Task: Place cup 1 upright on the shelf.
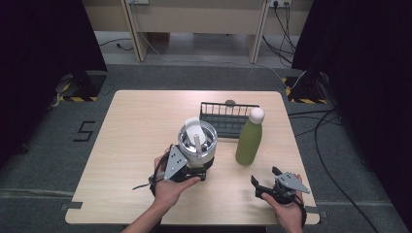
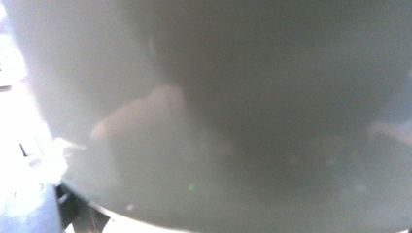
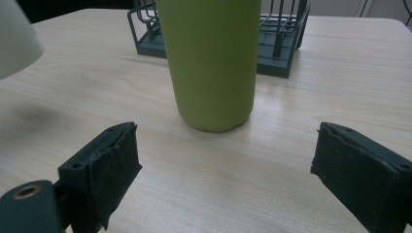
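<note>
Pale wood table (image 1: 136,145), centre of the high view: at lower left of middle, the left gripper (image 1: 187,167) presses against a clear blender jug (image 1: 197,141), seemingly clamping it, though its own fogged close-up leaves the jaws' state impossible to tell. Right of the jug stands a green bottle (image 1: 248,143) before a dark wire rack (image 1: 228,116). At lower right, the right gripper (image 1: 272,182) waits with jaws spread wide, squared up to the bottle (image 3: 211,63), probably the next pick.

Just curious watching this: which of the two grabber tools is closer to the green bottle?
Right. The right gripper sits open just in front of the green bottle, apart from it. The left gripper is off to the bottle's left, at the blender jar.
</note>
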A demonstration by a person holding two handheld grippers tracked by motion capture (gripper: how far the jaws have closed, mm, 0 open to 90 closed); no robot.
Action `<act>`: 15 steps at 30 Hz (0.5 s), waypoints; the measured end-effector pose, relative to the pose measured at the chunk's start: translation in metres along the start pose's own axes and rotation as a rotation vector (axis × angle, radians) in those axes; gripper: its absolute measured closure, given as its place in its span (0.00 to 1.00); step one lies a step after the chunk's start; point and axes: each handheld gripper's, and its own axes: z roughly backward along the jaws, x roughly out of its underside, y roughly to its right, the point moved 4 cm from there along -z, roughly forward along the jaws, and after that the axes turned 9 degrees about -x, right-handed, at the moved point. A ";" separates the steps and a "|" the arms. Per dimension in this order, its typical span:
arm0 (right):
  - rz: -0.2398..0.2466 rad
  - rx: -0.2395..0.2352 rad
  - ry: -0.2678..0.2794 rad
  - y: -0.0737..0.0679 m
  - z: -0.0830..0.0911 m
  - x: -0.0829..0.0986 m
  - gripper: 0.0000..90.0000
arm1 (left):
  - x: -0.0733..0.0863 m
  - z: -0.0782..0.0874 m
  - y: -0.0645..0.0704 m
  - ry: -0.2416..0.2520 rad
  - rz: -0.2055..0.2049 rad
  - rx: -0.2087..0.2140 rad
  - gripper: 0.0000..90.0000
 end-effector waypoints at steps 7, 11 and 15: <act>-0.001 0.001 0.000 0.000 0.000 0.000 0.11 | -0.011 -0.018 -0.001 0.026 0.011 -0.037 0.11; 0.001 -0.002 0.001 0.001 0.000 0.000 0.11 | -0.018 -0.028 -0.002 0.048 0.009 -0.064 0.11; -0.002 -0.002 0.004 0.000 0.001 0.000 0.11 | -0.023 -0.038 -0.005 0.062 0.044 -0.090 0.11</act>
